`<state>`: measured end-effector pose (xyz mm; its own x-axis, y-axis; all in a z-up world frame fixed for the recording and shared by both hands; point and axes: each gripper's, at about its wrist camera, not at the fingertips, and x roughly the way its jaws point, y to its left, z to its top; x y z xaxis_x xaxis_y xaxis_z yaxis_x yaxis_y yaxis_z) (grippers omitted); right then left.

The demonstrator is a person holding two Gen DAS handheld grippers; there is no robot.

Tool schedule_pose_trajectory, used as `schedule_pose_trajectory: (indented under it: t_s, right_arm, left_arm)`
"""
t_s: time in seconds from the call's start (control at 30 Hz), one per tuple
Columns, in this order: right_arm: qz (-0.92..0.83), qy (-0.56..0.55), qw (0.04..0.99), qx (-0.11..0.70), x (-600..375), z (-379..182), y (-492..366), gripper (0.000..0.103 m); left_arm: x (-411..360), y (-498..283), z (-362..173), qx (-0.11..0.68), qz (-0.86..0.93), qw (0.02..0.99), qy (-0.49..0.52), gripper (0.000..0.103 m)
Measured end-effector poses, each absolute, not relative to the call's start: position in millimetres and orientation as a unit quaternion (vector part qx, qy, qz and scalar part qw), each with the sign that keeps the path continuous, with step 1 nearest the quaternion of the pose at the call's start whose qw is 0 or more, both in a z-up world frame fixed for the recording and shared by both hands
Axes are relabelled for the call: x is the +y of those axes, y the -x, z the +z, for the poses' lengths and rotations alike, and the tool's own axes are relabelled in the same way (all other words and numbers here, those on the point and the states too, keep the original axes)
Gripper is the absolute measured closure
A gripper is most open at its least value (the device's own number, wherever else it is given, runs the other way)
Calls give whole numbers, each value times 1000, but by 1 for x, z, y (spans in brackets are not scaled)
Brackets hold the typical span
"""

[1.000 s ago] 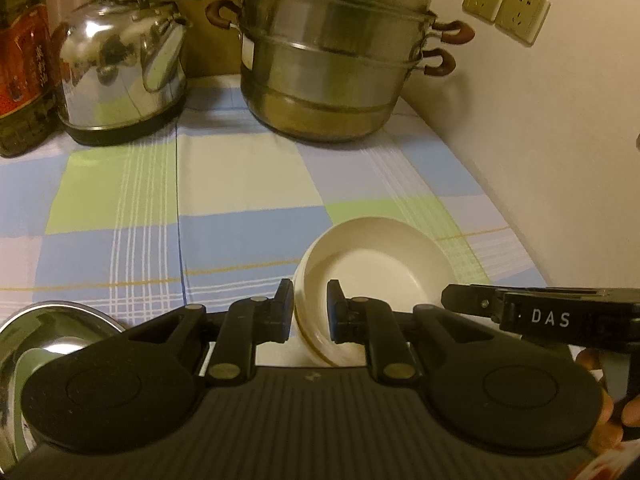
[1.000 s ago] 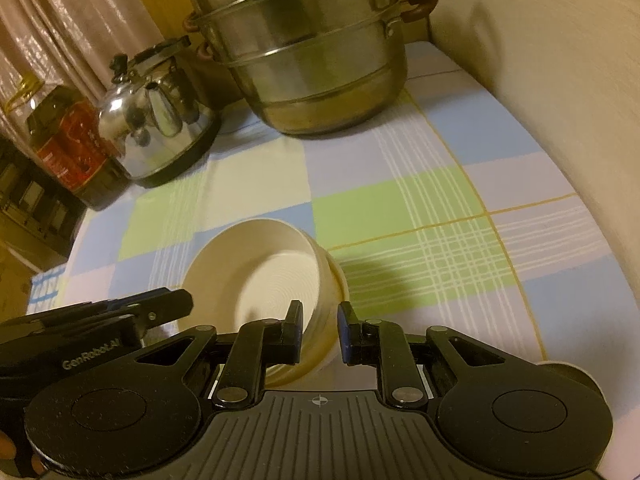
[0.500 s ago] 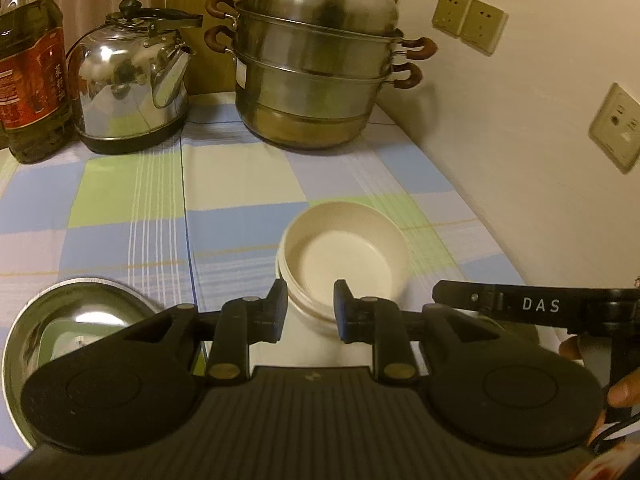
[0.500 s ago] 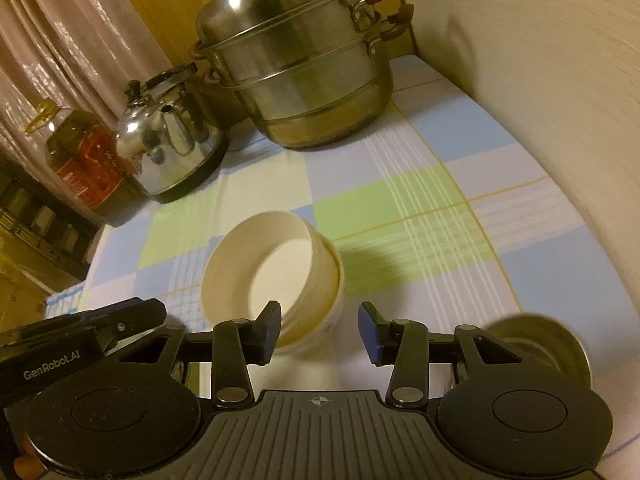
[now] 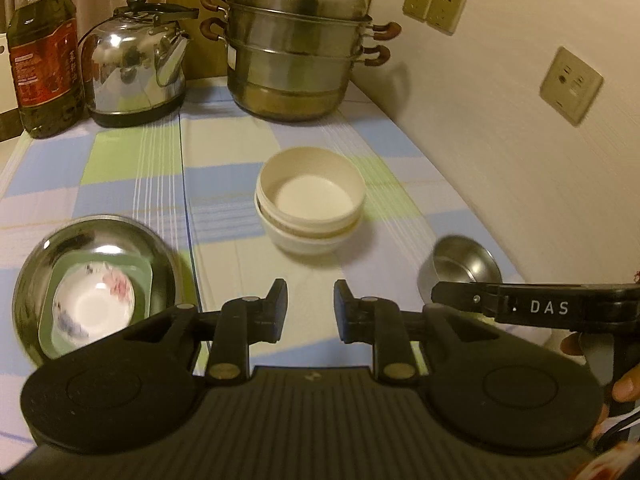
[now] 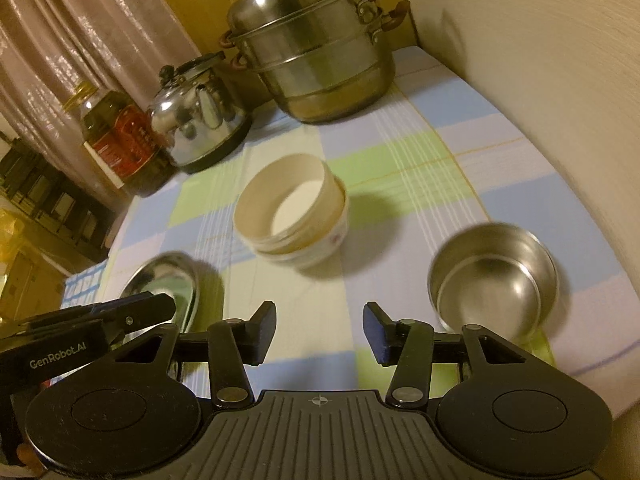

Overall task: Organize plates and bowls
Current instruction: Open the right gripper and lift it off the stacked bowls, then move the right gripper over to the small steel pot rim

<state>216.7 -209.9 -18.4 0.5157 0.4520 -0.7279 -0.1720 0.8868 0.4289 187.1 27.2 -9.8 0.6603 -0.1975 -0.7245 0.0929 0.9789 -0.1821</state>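
Checked cloth (image 5: 224, 184) covers the counter. Both grippers have pulled back from the stacked cream bowls (image 5: 310, 204): left gripper (image 5: 310, 312) now parted and empty, right gripper (image 6: 318, 330) spread wide, empty. Bowls sit mid-cloth, between steel basin (image 5: 36, 280) and small steel bowl (image 6: 494, 276).

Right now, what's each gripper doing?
Left gripper: open, holding nothing.
Right gripper: open, holding nothing.
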Motion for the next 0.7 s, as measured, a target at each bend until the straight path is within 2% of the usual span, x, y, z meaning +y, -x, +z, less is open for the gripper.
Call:
schedule_pose_trajectory:
  t_s: [0.7]
  right_arm:
    - [179,-116,852,478,-235,-32,-130,54]
  left_arm:
    - [-3,-114,-28,437,-84,893,64,81]
